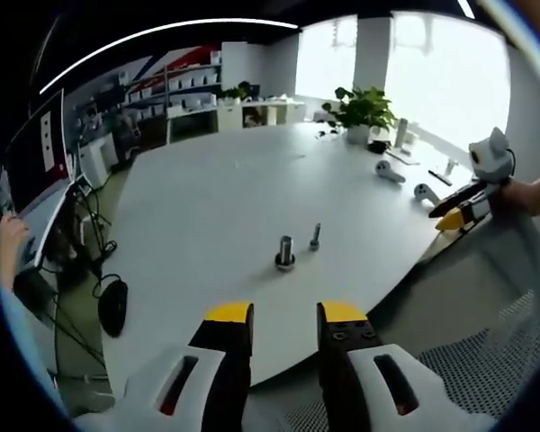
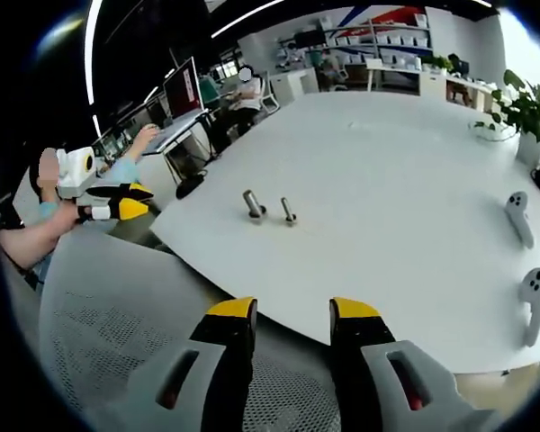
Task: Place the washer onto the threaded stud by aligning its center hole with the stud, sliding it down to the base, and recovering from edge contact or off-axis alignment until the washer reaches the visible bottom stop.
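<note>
We hold both tongs, left (image 1: 284, 312) and right (image 2: 292, 309), spread and empty, back off the white bench (image 1: 225, 198). On it the stud (image 1: 285, 250), washer apparently already at its base, stands just beside a smaller bolt (image 1: 315, 237). We should approach slowly from above.

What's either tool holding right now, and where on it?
Nothing. Left tool and right tool are both open and empty; two studs stand untouched on the table.

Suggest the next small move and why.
Probably bring the right gripper forward to the two studs on the white table. Both grippers sit open and empty short of the table edge; the left gripper is equally far back.
</note>
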The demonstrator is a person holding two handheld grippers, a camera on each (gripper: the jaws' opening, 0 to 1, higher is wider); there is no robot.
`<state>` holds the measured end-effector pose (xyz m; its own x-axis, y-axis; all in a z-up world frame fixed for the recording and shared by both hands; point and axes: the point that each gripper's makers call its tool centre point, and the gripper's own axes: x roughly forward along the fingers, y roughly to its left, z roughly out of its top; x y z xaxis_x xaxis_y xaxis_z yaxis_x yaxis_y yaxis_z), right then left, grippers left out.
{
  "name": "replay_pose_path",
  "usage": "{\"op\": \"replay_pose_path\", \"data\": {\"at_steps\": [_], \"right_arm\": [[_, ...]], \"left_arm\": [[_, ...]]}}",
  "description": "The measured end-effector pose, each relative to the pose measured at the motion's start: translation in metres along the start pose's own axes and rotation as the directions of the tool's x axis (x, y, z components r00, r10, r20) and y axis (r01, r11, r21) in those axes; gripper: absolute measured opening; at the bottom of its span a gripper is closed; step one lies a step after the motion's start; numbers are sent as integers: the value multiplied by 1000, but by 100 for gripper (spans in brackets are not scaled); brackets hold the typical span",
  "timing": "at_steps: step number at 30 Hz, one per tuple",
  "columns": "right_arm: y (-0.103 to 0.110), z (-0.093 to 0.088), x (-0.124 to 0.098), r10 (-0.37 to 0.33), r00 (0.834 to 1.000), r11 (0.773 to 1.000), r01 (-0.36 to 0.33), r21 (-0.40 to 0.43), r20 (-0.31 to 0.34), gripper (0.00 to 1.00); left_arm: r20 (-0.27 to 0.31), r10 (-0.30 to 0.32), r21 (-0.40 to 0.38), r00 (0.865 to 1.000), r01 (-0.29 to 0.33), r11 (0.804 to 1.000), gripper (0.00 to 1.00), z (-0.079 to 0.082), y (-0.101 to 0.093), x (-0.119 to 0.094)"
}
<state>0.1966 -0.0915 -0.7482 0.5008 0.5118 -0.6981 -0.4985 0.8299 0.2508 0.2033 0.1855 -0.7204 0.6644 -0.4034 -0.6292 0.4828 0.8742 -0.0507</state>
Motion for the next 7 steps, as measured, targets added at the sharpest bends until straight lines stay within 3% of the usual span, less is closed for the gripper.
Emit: {"op": "replay_pose_path", "data": {"at_steps": [7], "right_arm": [[1, 0, 0, 4, 1000, 1000, -4, -3, -1, 35]], "left_arm": [[0, 2, 10, 1000, -2, 1000, 27, 0, -1, 0]]}}
